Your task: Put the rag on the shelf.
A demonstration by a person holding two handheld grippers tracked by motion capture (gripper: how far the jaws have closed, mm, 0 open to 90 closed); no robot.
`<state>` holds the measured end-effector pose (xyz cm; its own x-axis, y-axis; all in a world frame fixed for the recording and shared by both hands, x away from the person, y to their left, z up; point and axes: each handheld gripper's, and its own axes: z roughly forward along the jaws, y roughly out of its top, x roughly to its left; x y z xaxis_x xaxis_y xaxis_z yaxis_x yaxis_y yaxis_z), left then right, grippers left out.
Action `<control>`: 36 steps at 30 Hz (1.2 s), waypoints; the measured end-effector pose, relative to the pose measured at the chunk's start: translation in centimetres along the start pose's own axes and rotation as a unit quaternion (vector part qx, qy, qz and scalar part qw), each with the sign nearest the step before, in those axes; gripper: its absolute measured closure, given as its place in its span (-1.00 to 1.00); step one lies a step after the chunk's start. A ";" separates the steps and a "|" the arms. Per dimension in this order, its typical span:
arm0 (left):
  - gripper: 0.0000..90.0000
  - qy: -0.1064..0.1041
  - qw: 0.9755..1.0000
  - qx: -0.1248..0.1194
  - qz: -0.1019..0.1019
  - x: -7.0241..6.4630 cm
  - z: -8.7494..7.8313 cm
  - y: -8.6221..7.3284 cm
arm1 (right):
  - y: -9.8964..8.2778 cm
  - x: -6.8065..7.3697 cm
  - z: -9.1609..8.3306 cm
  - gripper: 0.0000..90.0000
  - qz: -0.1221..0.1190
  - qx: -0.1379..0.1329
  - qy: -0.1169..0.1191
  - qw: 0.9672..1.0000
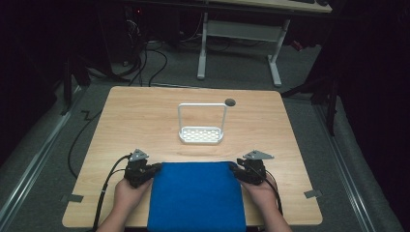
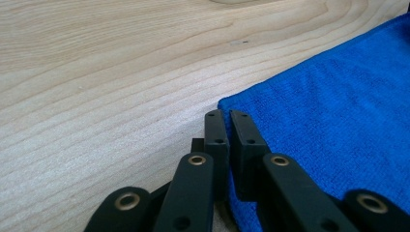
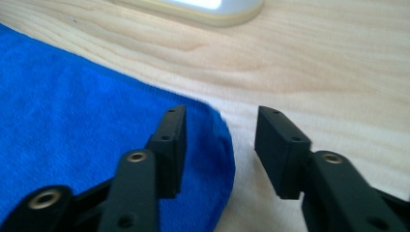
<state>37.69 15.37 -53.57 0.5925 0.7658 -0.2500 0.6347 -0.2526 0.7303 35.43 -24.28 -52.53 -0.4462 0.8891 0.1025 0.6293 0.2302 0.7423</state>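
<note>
A blue cloth [image 1: 196,195] lies flat at the table's [image 1: 145,121] near edge, in front of the white rack [image 1: 201,126]. The left gripper [image 1: 155,168] sits at the cloth's far left corner, jaws pinched together on its edge. The right gripper [image 1: 235,169] sits at the far right corner, jaws apart, straddling that corner without gripping.

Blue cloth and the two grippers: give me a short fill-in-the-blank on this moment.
1. The left gripper is shut on the far-left corner of the blue ____.
2. The right gripper has its jaws ____ around the far-right corner.
3. Beyond the blue cloth stands a white rack on the ____ table.

Missing words: cloth; open; wooden
</note>
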 end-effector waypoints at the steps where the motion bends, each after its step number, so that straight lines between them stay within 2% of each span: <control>1: 0.93 0.001 1.000 0.000 0.002 0.0 0.0 0.0 | -0.1 0.0 -0.1 0.30 -0.009 0.003 -0.003 1.000; 2: 0.93 0.001 1.000 -0.001 0.003 0.0 0.0 0.0 | -0.1 0.1 -0.3 0.33 -0.020 0.001 -0.007 1.000; 4: 0.93 0.002 1.000 -0.001 0.002 0.0 0.0 0.0 | -0.3 -0.1 -0.4 0.36 -0.014 0.000 -0.001 1.000; 5: 0.93 0.003 1.000 -0.002 0.001 0.0 0.0 0.0 | -0.4 0.0 -0.2 0.44 -0.019 0.003 -0.003 1.000; 8: 0.93 0.003 1.000 -0.002 0.002 0.0 0.0 0.0 | -0.3 0.1 0.1 0.50 -0.029 0.006 -0.005 1.000; 9: 0.93 0.003 1.000 -0.001 0.002 0.0 0.0 0.0 | -0.4 0.1 0.3 0.57 -0.024 0.008 -0.007 1.000; 15: 0.93 0.002 1.000 -0.005 0.002 -0.1 -0.1 0.0 | -0.3 0.4 0.4 0.94 -0.039 0.008 -0.002 0.999; 17: 0.93 -0.004 1.000 -0.012 0.000 -0.1 -0.4 0.0 | -0.2 0.5 0.2 0.95 -0.045 0.000 0.000 0.999; 22: 0.93 -0.007 1.000 -0.026 0.002 -0.2 -1.1 0.1 | 0.0 0.6 -0.4 0.96 -0.041 -0.019 0.011 0.999; 28: 0.93 -0.007 0.999 -0.051 0.005 -0.6 -2.1 0.3 | 0.2 0.8 -1.2 0.96 -0.042 -0.041 0.017 0.998; 36: 0.94 -0.003 0.997 -0.071 0.013 -1.0 -3.0 0.6 | 0.8 0.9 -2.0 0.96 -0.037 -0.070 0.022 0.997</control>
<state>35.97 16.21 -51.00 0.6108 0.7565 -0.2337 0.5433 -0.1857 0.8188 34.20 -24.07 -50.52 -0.5179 0.8525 0.0704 0.4993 0.2344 0.8341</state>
